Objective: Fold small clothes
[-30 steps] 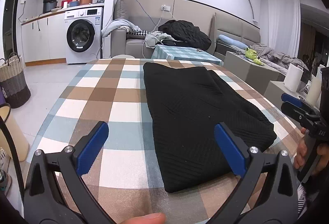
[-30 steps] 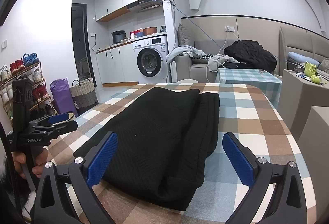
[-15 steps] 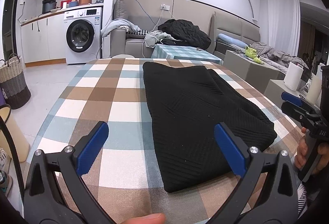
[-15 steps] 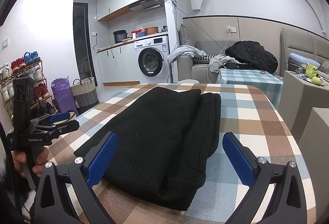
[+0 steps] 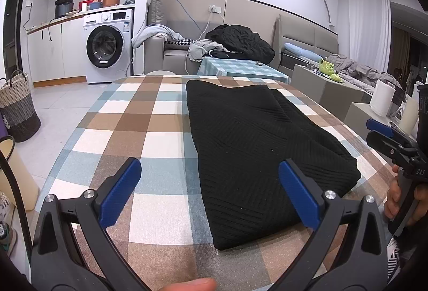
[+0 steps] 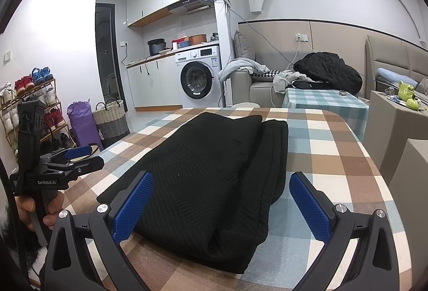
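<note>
The black ribbed knit garment (image 5: 256, 146), folded long on the checked tablecloth (image 5: 149, 114), looks soft and limp; grip near-end corners. Both the left gripper (image 5: 210, 190) and right gripper (image 6: 222, 204) gape, holding nothing.

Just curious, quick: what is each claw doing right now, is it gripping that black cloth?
Left claw: open, holding nothing, above the black cloth.
Right claw: open, holding nothing, its fingers either side of the cloth's near end.

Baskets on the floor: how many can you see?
1: a woven basket beside the purple bag, left of the washing machine. More may hide behind the table.
</note>
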Motion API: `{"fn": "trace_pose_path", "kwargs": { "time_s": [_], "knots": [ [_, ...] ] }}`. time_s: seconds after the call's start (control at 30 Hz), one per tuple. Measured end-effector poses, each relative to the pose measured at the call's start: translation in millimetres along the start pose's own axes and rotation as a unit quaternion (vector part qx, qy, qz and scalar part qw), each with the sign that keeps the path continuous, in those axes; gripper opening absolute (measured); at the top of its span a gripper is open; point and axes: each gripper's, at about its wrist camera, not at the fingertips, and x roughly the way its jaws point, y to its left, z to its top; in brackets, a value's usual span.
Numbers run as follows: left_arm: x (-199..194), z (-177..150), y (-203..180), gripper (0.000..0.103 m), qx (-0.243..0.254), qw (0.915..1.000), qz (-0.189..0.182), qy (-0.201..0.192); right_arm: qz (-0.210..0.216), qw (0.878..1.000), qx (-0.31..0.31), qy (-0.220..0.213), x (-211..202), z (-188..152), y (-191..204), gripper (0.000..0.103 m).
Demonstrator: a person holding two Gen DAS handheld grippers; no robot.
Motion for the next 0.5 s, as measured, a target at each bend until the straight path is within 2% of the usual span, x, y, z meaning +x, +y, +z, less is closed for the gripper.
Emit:
{"fn": "trace_pose_path", "kwargs": {
  "time_s": [0.5],
  "knots": [
    [0.4, -0.3, 1.0, 0.102, 0.002, 1.0, 0.0, 0.0, 0.001, 1.0, 0.0, 0.0, -0.3, -0.1, -0.5, 0.103]
  ]
}}
